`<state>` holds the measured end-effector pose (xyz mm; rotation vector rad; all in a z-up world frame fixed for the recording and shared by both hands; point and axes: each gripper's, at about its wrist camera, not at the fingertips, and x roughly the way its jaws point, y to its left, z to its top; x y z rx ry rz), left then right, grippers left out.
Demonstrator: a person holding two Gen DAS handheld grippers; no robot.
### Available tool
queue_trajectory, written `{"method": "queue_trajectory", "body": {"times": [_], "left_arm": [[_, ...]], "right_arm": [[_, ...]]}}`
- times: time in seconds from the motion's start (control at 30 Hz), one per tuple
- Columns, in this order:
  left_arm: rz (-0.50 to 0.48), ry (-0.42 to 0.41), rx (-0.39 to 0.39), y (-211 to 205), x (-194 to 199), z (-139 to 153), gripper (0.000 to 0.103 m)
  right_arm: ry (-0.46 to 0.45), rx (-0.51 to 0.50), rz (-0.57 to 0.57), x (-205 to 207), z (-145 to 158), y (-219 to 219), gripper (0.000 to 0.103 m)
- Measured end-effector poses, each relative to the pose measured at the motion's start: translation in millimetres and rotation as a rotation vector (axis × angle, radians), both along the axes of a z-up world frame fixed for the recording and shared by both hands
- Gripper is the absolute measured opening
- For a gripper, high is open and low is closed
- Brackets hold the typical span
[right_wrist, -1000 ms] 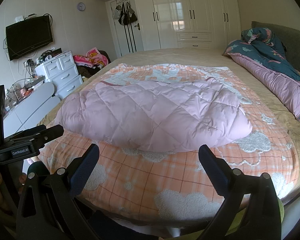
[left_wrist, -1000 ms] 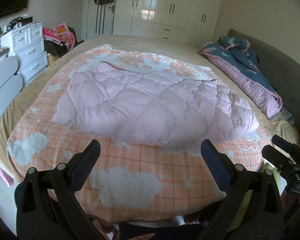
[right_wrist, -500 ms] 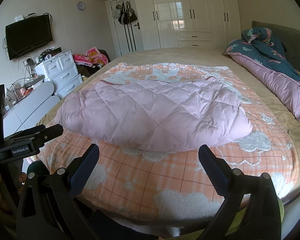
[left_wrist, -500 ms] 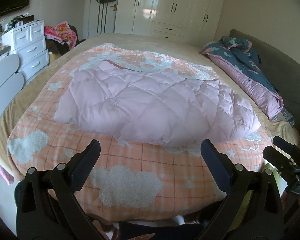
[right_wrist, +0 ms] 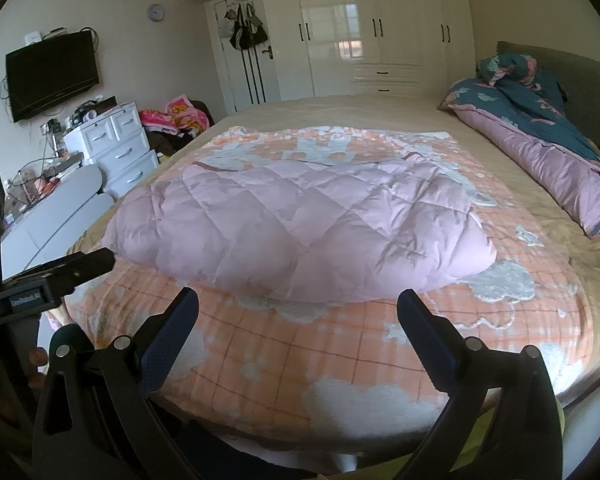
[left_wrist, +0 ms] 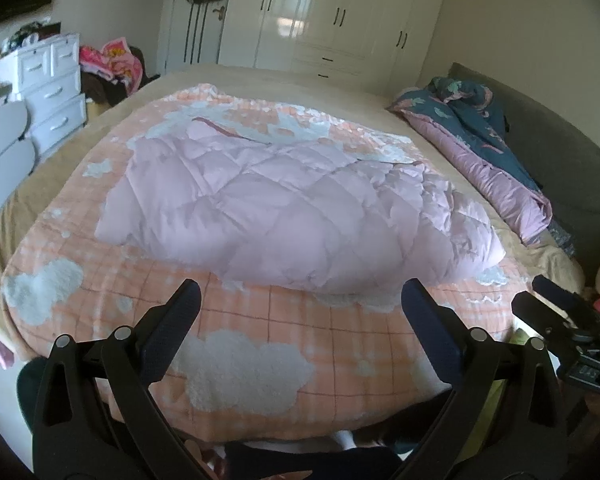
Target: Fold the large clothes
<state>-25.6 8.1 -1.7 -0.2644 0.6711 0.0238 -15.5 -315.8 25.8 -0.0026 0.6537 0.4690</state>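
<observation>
The pink quilted garment (left_wrist: 292,216) lay spread flat in the middle of the orange checked blanket (left_wrist: 260,344) on the bed, with one rounded end toward the dark blue duvet (right_wrist: 540,120). The left gripper (left_wrist: 300,312) hung over the near edge of the blanket with its fingers spread wide and held nothing. The right gripper (right_wrist: 298,316) was beside it, also spread wide and empty, not touching the garment.
</observation>
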Motion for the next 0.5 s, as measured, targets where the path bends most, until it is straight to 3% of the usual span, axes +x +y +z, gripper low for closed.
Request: {"method": "queue_trajectory", "body": {"times": [0.27,0.37,0.43,0.5], "left_arm": [[0.099,0.047,-0.013,34.7,6.1,-13.1,0.094],[0.210,0.094,-0.046,80.4,18.1,-22.7,0.094],[0.310,0.101,-0.067,124.1,26.5,-26.4,0.094],[0.435,0.117,-0.047,176.1,35.6,-29.6,0.094]], "right_arm": [[-0.002,0.014,-0.103,7.5,-0.7,-31.6,0.099],[-0.012,0.026,-0.251,15.6,-6.6,-81.1,0.099],[-0.003,0.024,-0.423,23.6,-18.5,-137.2,0.099],[0.027,-0.017,-0.679,30.5,-42.7,-217.6,0.099]]}}
